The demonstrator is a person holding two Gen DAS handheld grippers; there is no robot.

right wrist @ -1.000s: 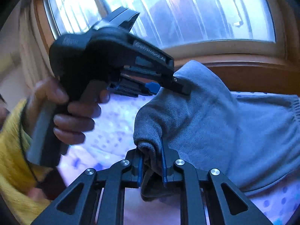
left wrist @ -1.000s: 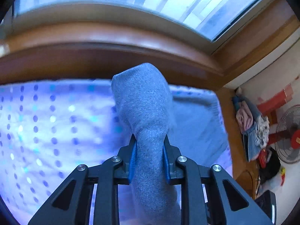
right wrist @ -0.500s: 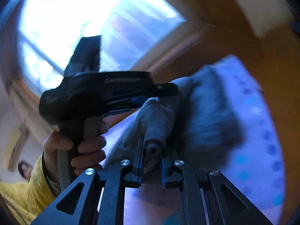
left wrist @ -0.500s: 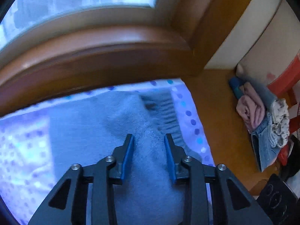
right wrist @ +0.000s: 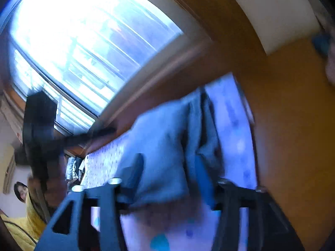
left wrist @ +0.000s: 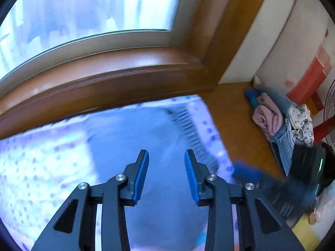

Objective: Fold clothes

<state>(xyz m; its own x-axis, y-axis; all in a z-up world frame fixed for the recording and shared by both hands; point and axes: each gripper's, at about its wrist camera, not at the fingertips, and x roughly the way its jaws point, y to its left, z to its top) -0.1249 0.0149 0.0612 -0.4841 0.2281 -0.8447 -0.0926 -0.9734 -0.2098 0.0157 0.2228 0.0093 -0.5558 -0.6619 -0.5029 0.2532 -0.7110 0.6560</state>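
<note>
Fingers of my left gripper (left wrist: 166, 175) stand spread with nothing between them, above the grey-blue sweater (left wrist: 146, 133). My right gripper (right wrist: 169, 179) is also spread, the blurred sweater lying past its tips. It rests on the dotted sheet (left wrist: 41, 163) below the wooden sill (left wrist: 104, 79).

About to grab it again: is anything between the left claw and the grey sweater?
Nothing visible. The left claw hangs open right over the grey sweater, which lies on the dotted sheet.
</note>
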